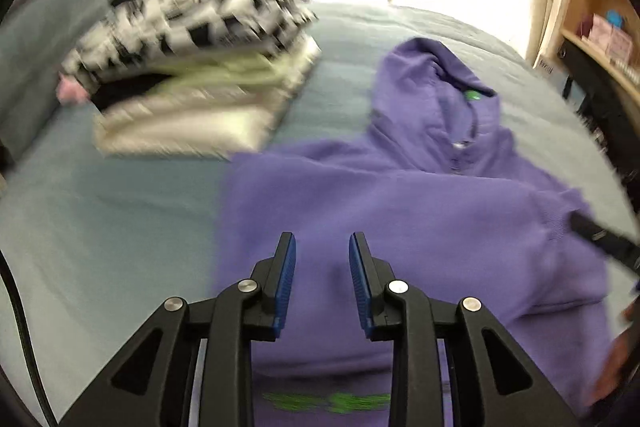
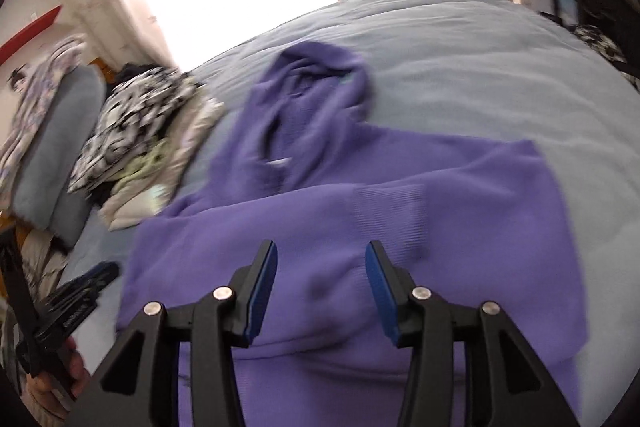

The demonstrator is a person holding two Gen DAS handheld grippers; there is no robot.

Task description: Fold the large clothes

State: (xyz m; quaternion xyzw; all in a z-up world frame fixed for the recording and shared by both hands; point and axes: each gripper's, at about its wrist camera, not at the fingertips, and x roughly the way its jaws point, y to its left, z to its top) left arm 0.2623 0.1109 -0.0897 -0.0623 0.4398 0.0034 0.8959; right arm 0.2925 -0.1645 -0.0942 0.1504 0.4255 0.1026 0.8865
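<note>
across the middle of both views a purple hoodie (image 1: 400, 211) lies spread on a pale blue bed (image 1: 100, 211), its hood (image 1: 432, 67) toward the top of the frame and its body running down under the tongs. low in the left wrist view the left gripper (image 1: 322, 247) hangs over the hoodie's lower body with its blue pads (image 1: 286, 279) apart and nothing between them; purple cloth shows through the gap, and a green print (image 1: 332, 402) sits at the bottom edge. low in the right wrist view the right gripper (image 2: 321, 253) likewise stands parted over the cloth, gripping nothing, its pads (image 2: 262, 295) clear of the fabric. at the upper left of the left view a stack of folded clothes (image 1: 192, 67), topped by a black-and-white patterned piece, rests on the bed just beside the hoodie; the same stack appears at mid left of the right view. a blue pillow (image 2: 68, 147) lies further left. at the lower left edge of the right view the left gripper shows, held in a hand (image 2: 60, 379). a wooden shelf (image 1: 600, 39) stands at the upper right of the left view. both pictures are blurred.
</note>
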